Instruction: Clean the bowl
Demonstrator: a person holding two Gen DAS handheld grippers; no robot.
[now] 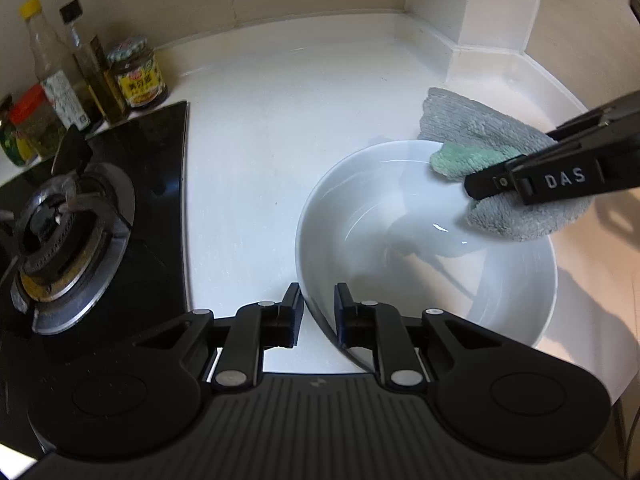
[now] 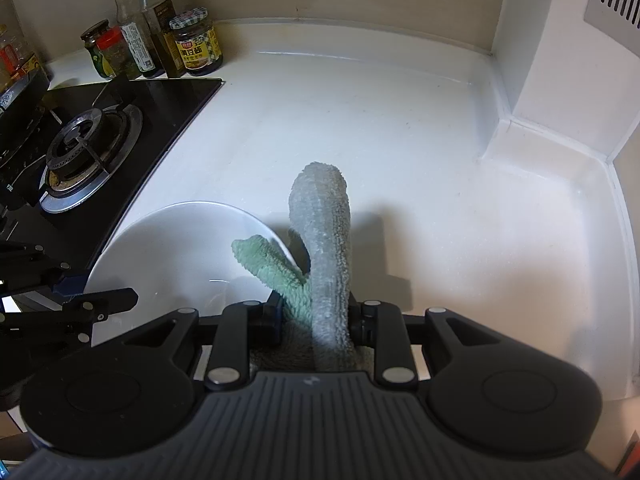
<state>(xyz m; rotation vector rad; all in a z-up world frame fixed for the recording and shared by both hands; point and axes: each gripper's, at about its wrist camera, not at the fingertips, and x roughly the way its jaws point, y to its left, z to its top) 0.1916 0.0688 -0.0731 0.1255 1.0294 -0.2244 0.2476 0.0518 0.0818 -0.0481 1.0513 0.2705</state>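
Note:
A white bowl (image 1: 400, 220) stands on the white countertop (image 1: 260, 140). My left gripper (image 1: 318, 308) is shut on the bowl's near rim, one finger inside and one outside. My right gripper (image 1: 474, 188) reaches in from the right, shut on a grey and green cloth (image 1: 480, 132) that rests over the bowl's far right rim. In the right wrist view the cloth (image 2: 324, 240) sticks up from between the fingers of my right gripper (image 2: 316, 312), and its green flap lies over the edge of the bowl (image 2: 172, 248). The left gripper (image 2: 96, 288) holds the bowl's left side.
A black gas stove (image 1: 60, 232) (image 2: 88, 148) lies left of the bowl. Several sauce bottles and jars (image 1: 136, 76) (image 2: 196, 44) stand behind it by the wall. A wall corner (image 1: 480, 20) juts out at the back right.

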